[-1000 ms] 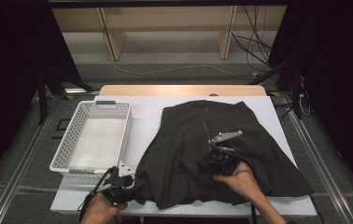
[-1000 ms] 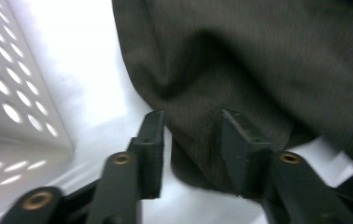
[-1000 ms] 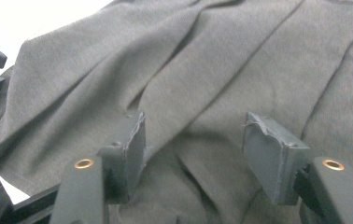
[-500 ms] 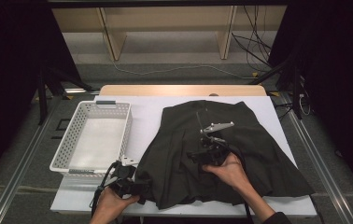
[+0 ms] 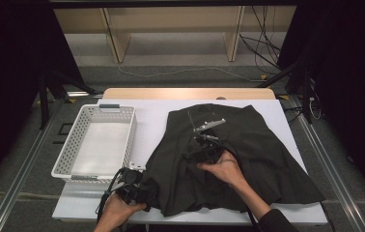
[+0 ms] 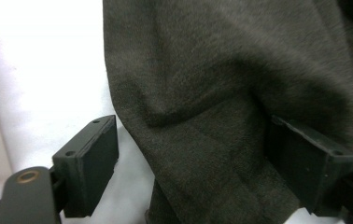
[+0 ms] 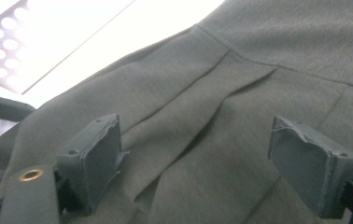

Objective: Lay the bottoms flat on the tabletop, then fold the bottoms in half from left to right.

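A dark brown-grey pleated skirt lies spread on the white table, waist at the far end. My left gripper sits at the skirt's near left hem corner, open, with a fold of the cloth lying between its jaws. My right gripper rests over the middle of the skirt, held from behind by a hand. It is open too, and its jaws straddle the pleats below the waistband seam.
A white perforated basket stands empty on the table's left side, close to the left gripper. Wooden shelving and loose cables sit on the floor beyond the table. Metal rails run along both sides.
My right gripper has slid forward over the skirt toward the waist. My left gripper has shifted right, onto the hem corner, so the cloth now lies between its jaws.
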The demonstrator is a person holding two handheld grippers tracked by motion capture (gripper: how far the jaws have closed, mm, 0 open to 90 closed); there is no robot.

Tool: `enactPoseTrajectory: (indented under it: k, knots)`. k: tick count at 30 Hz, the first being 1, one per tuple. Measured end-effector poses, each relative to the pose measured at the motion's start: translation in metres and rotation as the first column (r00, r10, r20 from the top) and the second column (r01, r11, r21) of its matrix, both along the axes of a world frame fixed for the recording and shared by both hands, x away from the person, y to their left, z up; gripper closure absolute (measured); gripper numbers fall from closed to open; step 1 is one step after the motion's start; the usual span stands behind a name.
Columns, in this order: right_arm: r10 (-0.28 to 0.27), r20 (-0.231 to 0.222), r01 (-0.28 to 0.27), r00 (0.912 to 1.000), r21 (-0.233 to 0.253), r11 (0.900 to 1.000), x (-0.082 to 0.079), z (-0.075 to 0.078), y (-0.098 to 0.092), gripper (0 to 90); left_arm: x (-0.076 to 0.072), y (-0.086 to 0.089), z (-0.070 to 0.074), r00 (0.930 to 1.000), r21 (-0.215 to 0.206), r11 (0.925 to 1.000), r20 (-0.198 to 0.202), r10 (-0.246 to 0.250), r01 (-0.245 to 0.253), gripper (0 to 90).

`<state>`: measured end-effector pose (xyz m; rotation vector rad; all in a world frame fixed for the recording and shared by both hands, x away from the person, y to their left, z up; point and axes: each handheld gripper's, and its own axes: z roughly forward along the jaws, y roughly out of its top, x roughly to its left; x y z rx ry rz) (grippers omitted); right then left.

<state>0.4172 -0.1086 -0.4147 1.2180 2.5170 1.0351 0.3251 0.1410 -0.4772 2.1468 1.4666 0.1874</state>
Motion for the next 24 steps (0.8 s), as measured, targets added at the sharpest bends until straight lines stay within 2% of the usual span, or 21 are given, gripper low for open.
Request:
enactPoseTrajectory:
  k: [4,7,12,14,15,17,19,21,22,24]
  knots:
    - [0.009,0.007,-0.009,0.9999,-0.006,1.0,0.005,0.0,0.004,17.4,0.003,-0.003,-0.001,1.0,0.012,0.9999,0.001,-0.003,0.003,15.7]
    - [0.009,-0.001,-0.009,1.0,0.009,1.0,0.01,0.001,0.006,17.4,0.006,-0.006,0.0,0.9999,0.02,0.9997,-0.006,-0.012,0.012,15.3]
    - [0.016,-0.006,-0.016,0.9999,0.013,1.0,0.016,0.001,0.013,17.5,0.013,-0.008,0.001,0.9999,0.016,0.9998,-0.007,-0.009,0.009,15.2]
    - [0.024,-0.002,-0.024,0.9997,0.011,1.0,0.016,0.002,0.015,17.5,0.016,-0.011,0.0,0.9995,0.012,0.9996,-0.014,-0.027,0.027,15.4]
    - [0.027,-0.003,-0.027,0.9996,0.011,1.0,0.016,0.002,0.017,17.6,0.017,-0.011,0.0,0.9983,0.026,0.998,-0.011,-0.057,0.057,15.3]
    - [0.033,-0.003,-0.032,0.9995,0.006,0.999,0.016,0.002,0.017,17.7,0.018,-0.011,0.001,0.9962,0.042,0.9954,-0.019,-0.085,0.086,16.7]
    - [0.03,-0.002,-0.03,0.9996,0.002,1.0,0.015,0.003,0.017,17.8,0.016,-0.01,0.002,0.9946,0.055,0.9931,0.005,-0.104,0.104,25.1]
    - [0.027,0.0,-0.027,0.9996,0.007,1.0,0.016,0.004,0.015,18.1,0.015,-0.009,0.003,0.9919,0.015,0.9918,-0.001,-0.127,0.127,40.3]
    - [0.025,-0.002,-0.025,0.9997,0.009,1.0,0.016,0.004,0.014,18.2,0.013,-0.011,0.004,0.9903,0.016,0.9902,0.001,-0.139,0.139,45.0]
    - [0.02,-0.003,-0.02,0.9998,0.014,1.0,0.017,0.005,0.011,18.4,0.01,-0.015,0.004,0.9843,0.045,0.9837,0.022,-0.175,0.174,55.8]
